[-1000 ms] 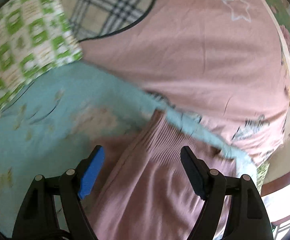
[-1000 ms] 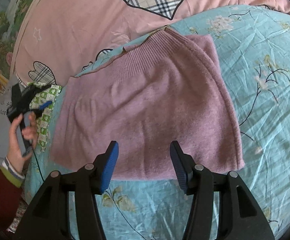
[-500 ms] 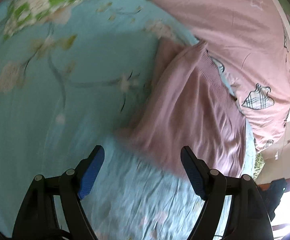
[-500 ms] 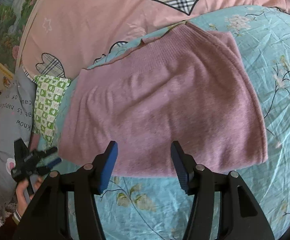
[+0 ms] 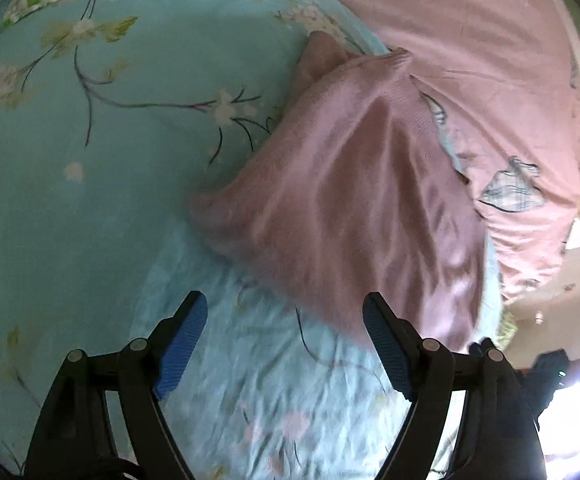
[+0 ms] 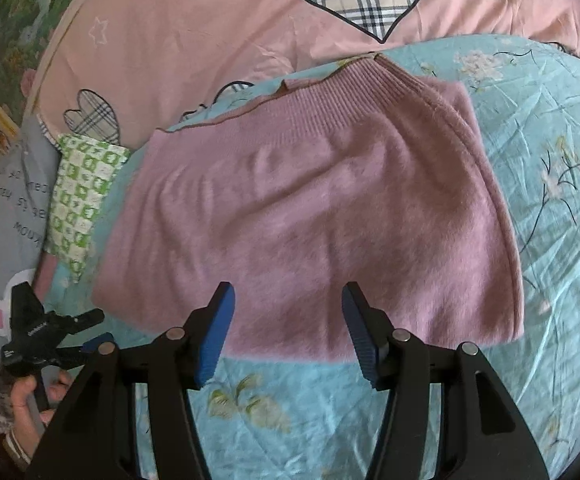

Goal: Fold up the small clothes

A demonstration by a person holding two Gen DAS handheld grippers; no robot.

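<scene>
Right gripper (image 6: 286,320): wide open, nothing inside, hanging over the near hem of the pink knit garment (image 6: 321,216), likely ready to pinch that edge for a fold. Left gripper (image 5: 286,344): open and empty too, down over the blue flowered sheet (image 5: 70,200), with the garment's corner up at 1 o'clock. Garment spread flat on the sheet, ribbed band at 12 o'clock by the pink quilt (image 6: 194,36). Laid flat for easy folding. At 9 o'clock, a green checked cloth (image 6: 84,196).
</scene>
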